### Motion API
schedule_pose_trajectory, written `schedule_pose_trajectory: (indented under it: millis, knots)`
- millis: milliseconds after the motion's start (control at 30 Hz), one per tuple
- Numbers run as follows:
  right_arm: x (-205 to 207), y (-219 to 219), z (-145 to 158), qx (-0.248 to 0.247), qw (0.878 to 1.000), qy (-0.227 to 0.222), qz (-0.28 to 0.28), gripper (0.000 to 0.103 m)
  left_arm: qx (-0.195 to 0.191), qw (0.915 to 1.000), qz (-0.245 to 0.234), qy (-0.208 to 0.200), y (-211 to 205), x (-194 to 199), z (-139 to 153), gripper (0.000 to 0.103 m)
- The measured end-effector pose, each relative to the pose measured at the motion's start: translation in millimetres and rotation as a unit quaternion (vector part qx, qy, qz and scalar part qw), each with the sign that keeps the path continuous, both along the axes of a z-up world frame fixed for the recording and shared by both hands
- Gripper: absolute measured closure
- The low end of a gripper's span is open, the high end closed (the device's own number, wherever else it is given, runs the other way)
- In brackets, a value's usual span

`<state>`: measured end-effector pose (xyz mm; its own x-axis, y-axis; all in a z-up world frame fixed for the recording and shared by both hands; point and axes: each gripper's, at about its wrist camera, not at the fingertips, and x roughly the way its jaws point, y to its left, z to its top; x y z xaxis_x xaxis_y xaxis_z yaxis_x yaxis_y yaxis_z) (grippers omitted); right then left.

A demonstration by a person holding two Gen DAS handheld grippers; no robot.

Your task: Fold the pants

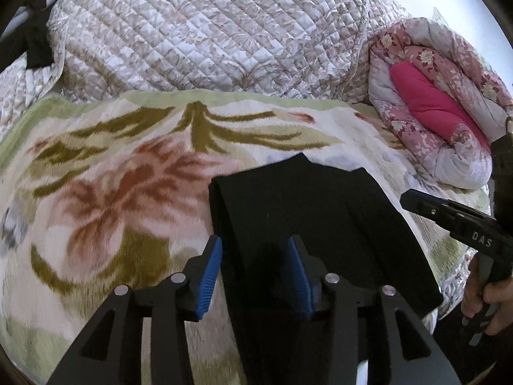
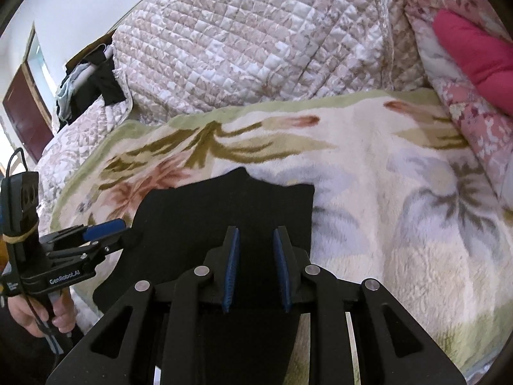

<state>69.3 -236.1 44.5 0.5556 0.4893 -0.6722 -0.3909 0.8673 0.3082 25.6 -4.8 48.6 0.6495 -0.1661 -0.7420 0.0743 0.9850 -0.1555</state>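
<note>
Black pants (image 1: 320, 218), already folded into a compact stack, lie on the floral fleece blanket (image 1: 112, 176), long axis running away from both hands. Left gripper (image 1: 255, 272) stands spread, clear of the cloth's left edge. Right gripper (image 2: 256, 269) hangs over the stack's near right part, jaws narrowly parted, pinching nothing visible.

Both handheld tools are matte black plastic linkages with round silver pivot screws behind the fingers. The left gripper (image 1: 256, 276) carries ribbed blue pads (image 1: 210, 279) on its fingers' inner faces, as does the right gripper (image 2: 256, 268). White lettering marks each body, and a black cable trails behind the left handle.
</note>
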Motion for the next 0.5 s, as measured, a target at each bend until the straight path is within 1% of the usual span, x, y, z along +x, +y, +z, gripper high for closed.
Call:
schedule_pose_trajectory:
  millis: [67, 200, 233, 267, 400, 500]
  knots:
    - [1.7, -1.8, -5.2, -0.001, 1.0, 0.009, -0.001, 0.069, -0.008, 1.0, 0.004, 0.002, 6.2, -4.6, -2.5, 0.054]
    - [0.4, -13.1, -8.7, 0.012, 1.0, 0.013, -0.011, 0.062, -0.03, 0.9994, 0.016, 0.008, 19.1, -6.5, -6.5, 0.053]
    - [1.4, -16.5, -9.9, 0.017, 1.0, 0.017, -0.015, 0.056, -0.036, 0.9992, 0.018, 0.009, 21.5, -5.6, -6.8, 0.052]
    - [2.1, -20.2, -11.8, 0.023, 0.999, 0.022, -0.018, 0.054, -0.043, 0.9988, 0.02, 0.009, 23.9, -4.8, -7.4, 0.052]
    - [8.6, -30.3, -23.2, 0.058, 0.996, 0.062, -0.024, 0.054, -0.067, 0.9975, 0.017, 0.016, 26.2, -2.4, -12.1, 0.052]
    - [11.3, -30.8, -29.4, 0.077, 0.993, 0.085, -0.017, 0.054, -0.077, 0.9967, 0.011, 0.024, 25.0, -0.4, -17.2, 0.051]
